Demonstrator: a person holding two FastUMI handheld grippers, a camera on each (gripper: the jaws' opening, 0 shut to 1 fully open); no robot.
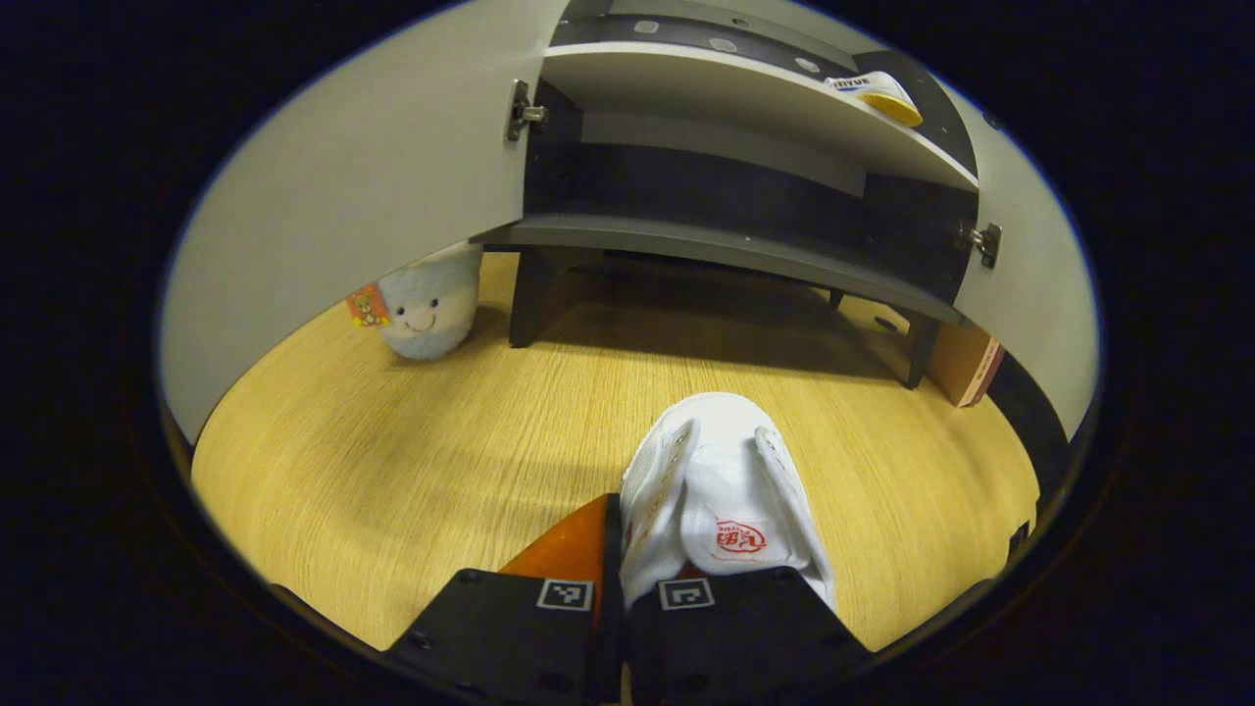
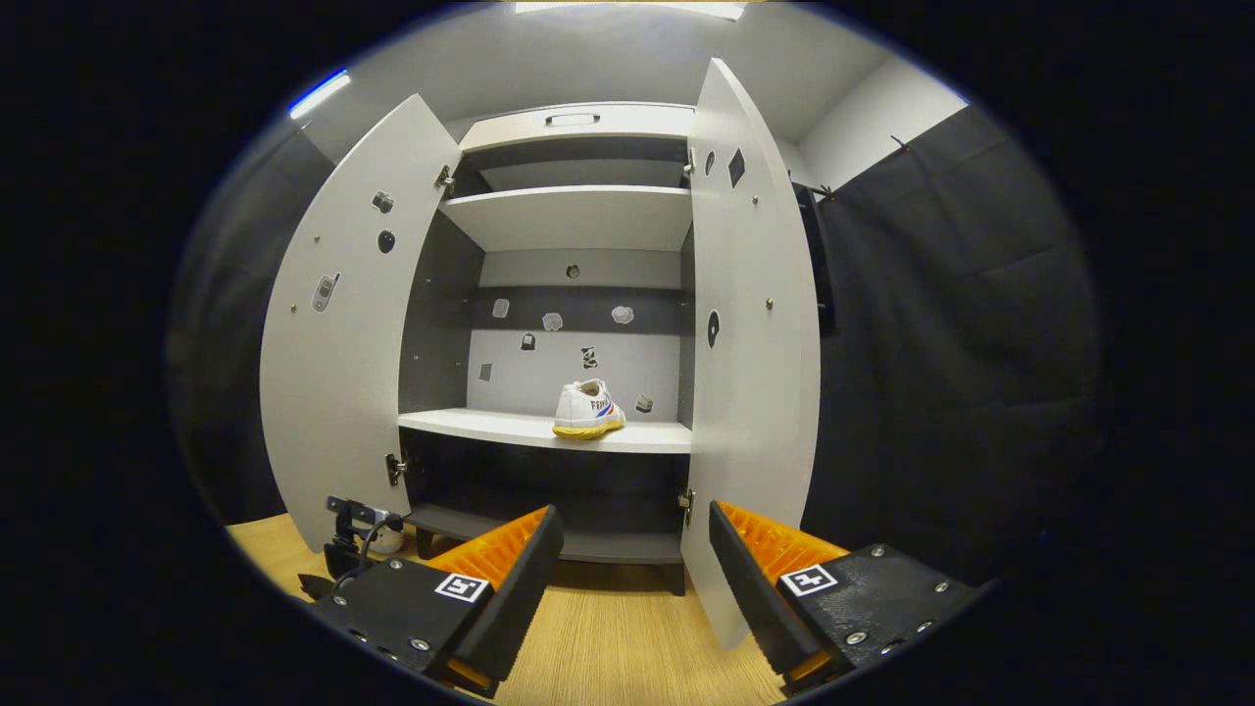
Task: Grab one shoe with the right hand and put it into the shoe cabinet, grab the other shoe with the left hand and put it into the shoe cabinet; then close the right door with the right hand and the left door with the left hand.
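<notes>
one shoe [image 1: 721, 495] pinched between left gripper [image 1: 625, 588] fingers.

White canvas shoe [image 1: 721, 490], red logo on tongue, heel end pinched btwn left gripper's fingers [image 1: 564, 608], toe pointing away over wood floor. Second white shoe [image 2: 588, 409], yellow sole, red/blue side stripes, upright on middle shelf [image 2: 471, 425] of shoe cabinet [image 2: 574, 230], straight ahead of and above right gripper's fingers [image 2: 510, 598]. Left door [image 2: 338, 343] and right door [image 2: 750, 353] both swung wide open; right door's lower edge sits btwn right gripper's fingers.
</notes>
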